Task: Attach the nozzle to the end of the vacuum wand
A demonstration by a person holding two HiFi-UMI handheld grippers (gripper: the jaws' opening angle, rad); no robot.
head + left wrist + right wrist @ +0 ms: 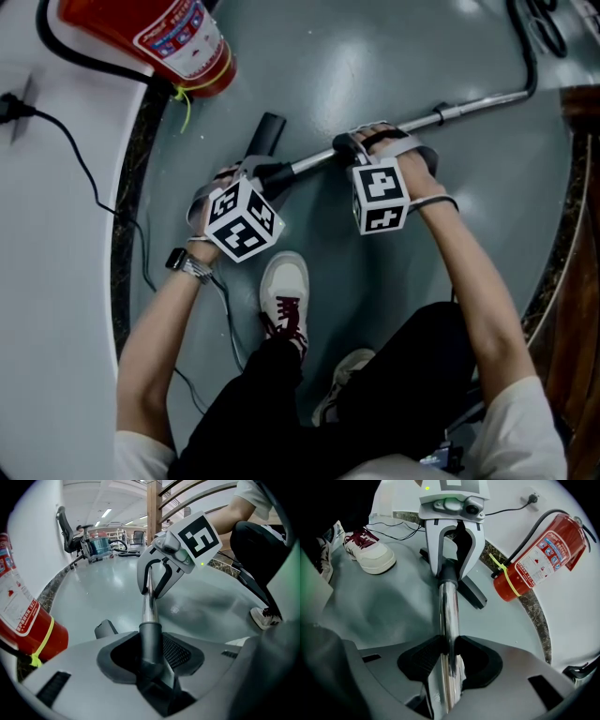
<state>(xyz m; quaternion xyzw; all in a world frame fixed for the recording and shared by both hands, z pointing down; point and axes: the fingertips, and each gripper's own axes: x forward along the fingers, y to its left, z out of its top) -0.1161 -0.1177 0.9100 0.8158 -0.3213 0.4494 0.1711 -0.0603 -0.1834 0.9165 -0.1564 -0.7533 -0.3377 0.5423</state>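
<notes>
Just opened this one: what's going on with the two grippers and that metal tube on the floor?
A person holds a hand-held gripper in each hand, low over the floor. The right hand-held gripper is clamped on the chrome vacuum wand; the left hand-held gripper grips the dark nozzle at the wand's end. Nozzle and wand meet in line, but whether the joint is fully seated cannot be told.

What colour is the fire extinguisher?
The fire extinguisher is red, with a white label and a black hose. The right gripper view shows it best.
</notes>
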